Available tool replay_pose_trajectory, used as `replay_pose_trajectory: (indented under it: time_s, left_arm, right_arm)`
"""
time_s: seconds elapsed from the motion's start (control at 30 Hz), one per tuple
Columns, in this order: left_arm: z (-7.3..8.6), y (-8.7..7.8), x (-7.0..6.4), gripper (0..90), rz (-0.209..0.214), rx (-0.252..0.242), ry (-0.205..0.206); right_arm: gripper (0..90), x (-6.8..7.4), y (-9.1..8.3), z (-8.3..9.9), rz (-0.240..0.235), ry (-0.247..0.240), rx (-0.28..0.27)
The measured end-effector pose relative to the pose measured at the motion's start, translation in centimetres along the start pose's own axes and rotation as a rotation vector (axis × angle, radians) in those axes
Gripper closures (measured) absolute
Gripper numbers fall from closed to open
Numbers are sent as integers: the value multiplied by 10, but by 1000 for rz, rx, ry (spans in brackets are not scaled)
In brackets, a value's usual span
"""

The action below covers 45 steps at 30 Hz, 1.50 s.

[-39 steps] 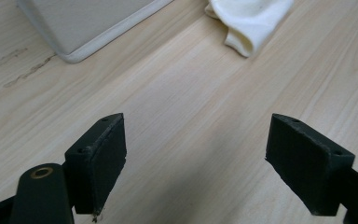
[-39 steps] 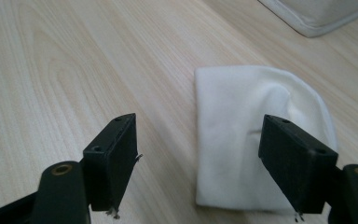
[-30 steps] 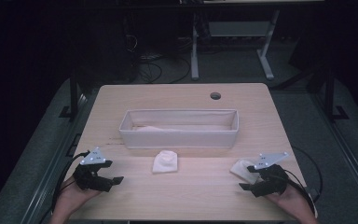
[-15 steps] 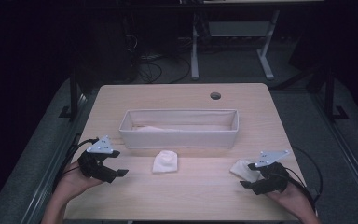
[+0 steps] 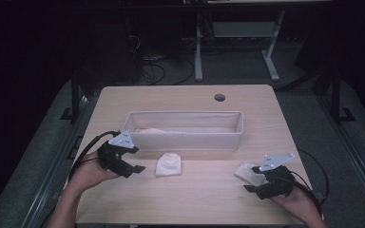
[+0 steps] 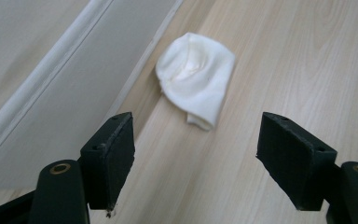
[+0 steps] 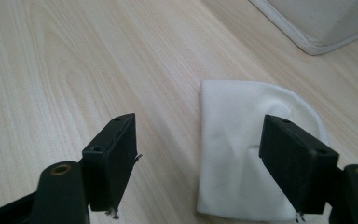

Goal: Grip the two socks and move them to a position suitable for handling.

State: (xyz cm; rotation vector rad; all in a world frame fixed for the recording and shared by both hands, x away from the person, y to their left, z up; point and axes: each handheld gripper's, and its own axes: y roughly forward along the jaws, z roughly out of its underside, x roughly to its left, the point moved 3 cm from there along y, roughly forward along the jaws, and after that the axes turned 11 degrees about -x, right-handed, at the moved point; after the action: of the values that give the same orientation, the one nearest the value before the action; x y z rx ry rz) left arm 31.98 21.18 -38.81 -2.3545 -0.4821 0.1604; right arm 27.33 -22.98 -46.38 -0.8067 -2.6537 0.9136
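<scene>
A small white folded cloth point(image 5: 168, 165) point(image 6: 196, 84) lies on the table just in front of the long fabric bin point(image 5: 185, 137). My left gripper point(image 5: 134, 167) point(image 6: 200, 163) is open and sits a short way to the cloth's left, its jaws aimed at it with nothing between them. A second white cloth point(image 5: 247, 171) point(image 7: 242, 154) lies flat near the table's right front. My right gripper point(image 5: 253, 186) point(image 7: 200, 163) is open and hovers close over this cloth, the right jaw above it and the left jaw over bare wood.
The bin wall point(image 6: 51, 93) runs close along the left gripper's left side, and a bin corner point(image 7: 317, 23) lies beyond the right cloth. Pale fabric lies inside the bin point(image 5: 157, 129). A cable hole point(image 5: 219, 97) is at the table's back.
My left gripper has moved forward and to the right, closer to the middle cloth and the bin. The right gripper has barely shifted. Both cloths lie where they were.
</scene>
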Motion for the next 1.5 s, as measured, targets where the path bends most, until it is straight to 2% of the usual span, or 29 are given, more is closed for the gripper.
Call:
replay_pose_trajectory:
  time_s: [0.2,0.33,0.47,0.9,1.23,1.33,1.43,1.5]
  left_arm:
    - [-9,16,-2,297,28,19,27]
    - [-12,24,-3,308,44,30,29]
    - [-17,37,-4,323,64,62,46]
    - [-24,74,-3,412,122,134,63]
    - [-19,103,1,463,129,224,60]
    - [-18,109,3,499,126,239,56]
    - [-14,118,6,523,124,275,44]
    - [-12,121,7,550,122,292,53]
  right_arm:
    - [271,1,-2,-2,2,-9,-7]
    - [271,3,-2,-2,-3,-10,-3]
    - [271,5,-1,-3,-11,-21,-1]
    - [271,5,-3,-3,-16,-23,-2]
    - [273,6,-2,-3,-29,-25,-1]
    - [273,7,-2,-2,-32,-26,5]
    - [273,7,-1,-1,-37,-29,12]
    - [273,8,-1,-1,-42,-28,10]
